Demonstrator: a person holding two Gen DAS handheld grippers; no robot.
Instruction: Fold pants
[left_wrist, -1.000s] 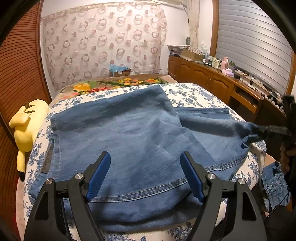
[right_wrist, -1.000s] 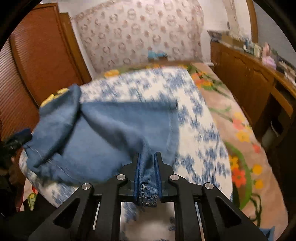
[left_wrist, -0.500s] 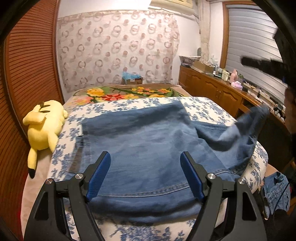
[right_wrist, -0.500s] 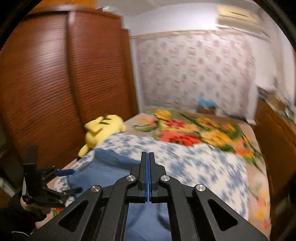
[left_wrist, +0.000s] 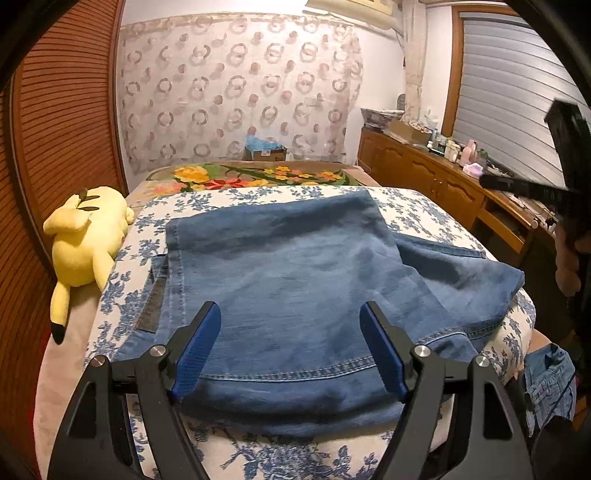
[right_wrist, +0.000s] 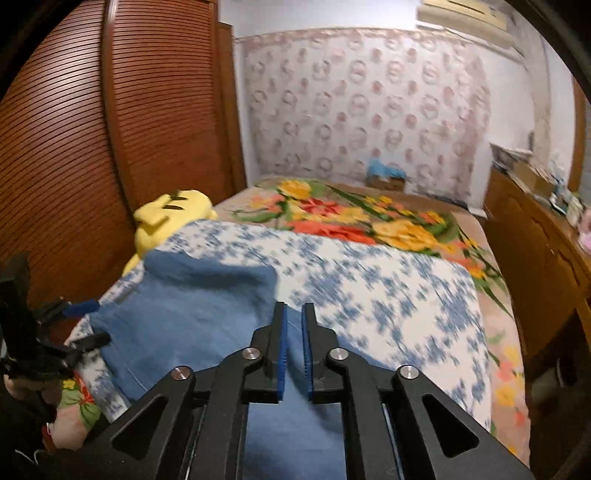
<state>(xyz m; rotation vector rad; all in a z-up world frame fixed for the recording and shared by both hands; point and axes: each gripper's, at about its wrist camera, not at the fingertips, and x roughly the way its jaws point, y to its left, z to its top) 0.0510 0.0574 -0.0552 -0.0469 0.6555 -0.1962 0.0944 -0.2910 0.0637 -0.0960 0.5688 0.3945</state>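
denim pants (left_wrist: 295, 280) look floppy and heavy-ish, grab the hem at the bed's (left_wrist: 424, 210) near edge; left gripper (left_wrist: 290, 347) gaping empty, right gripper (right_wrist: 293, 341) opening, empty.

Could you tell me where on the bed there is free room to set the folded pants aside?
Free: the floral blanket beyond the pants, and the blue-flowered cover on their cabinet side. Crowded: the plush toy by the wardrobe.
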